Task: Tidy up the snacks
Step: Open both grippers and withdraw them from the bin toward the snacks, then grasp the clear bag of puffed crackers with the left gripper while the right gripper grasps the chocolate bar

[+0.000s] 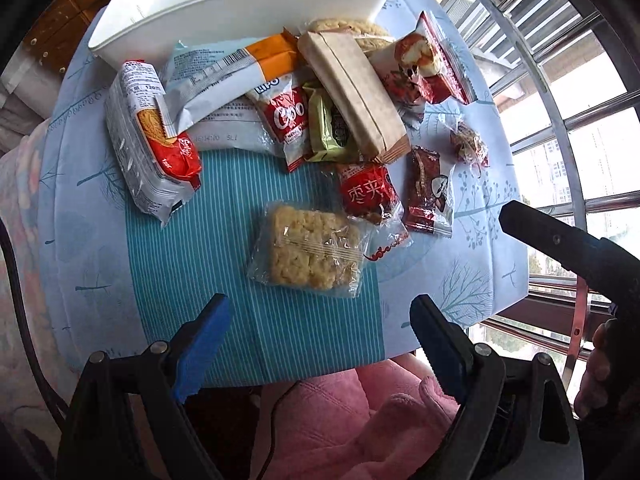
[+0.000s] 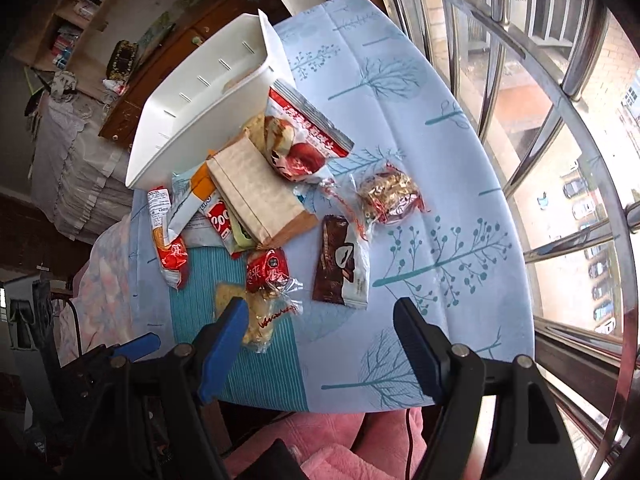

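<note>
On the table, the tub sits at twelve o'clock. Just before it lies the snack heap, a flat box on top. The biscuit pack lies at nine o'clock, the bread bag at two. The rice cake lies alone at six, nearest the left gripper.

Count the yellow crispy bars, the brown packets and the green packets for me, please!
yellow crispy bars: 2
brown packets: 2
green packets: 1
Total: 5
</note>
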A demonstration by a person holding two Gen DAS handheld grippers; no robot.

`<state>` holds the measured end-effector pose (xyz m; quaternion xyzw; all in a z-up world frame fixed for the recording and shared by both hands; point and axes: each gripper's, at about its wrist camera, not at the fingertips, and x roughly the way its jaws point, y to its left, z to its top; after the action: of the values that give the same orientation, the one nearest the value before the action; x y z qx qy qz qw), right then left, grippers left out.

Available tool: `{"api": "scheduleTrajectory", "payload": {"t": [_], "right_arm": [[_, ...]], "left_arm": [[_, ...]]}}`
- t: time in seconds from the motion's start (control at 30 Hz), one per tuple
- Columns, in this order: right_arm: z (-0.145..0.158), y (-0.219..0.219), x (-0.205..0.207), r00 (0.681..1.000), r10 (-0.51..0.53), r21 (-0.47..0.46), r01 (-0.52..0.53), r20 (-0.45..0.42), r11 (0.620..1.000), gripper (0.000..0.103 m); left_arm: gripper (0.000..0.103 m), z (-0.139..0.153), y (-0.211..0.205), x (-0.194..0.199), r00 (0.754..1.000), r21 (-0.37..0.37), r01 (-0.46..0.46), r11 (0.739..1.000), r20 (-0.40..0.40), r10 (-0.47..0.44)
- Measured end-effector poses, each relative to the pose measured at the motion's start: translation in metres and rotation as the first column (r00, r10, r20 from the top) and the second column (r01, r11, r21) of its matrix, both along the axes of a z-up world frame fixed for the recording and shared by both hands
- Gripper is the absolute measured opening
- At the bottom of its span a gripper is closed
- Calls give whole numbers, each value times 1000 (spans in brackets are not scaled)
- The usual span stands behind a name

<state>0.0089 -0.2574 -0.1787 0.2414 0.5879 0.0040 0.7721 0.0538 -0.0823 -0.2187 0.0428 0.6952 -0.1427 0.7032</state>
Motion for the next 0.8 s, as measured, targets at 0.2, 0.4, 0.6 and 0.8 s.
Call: {"api": "scheduleTrajectory", "payload": {"t": [0.2,0.4,0.6,0.8], "right_arm": [[-24,3,16,994,-14,17,16,-109,1000,75],[-46,8,32,979,-33,15,37,-202,999,75],[-61,13,49,963,-65,-1,67,-261,998,75],[-74,13,64,949,-101,-26,98,-298,995,69]], "left_arm": [[90,-30,-8,16,996,35,29,999,-85,-26],[90,-58,-14,31,984,49,57,997,-172,-48],[90,-82,-20,45,968,47,88,995,-240,-74],[90,-95,-25,61,951,28,124,992,-289,-111]]}}
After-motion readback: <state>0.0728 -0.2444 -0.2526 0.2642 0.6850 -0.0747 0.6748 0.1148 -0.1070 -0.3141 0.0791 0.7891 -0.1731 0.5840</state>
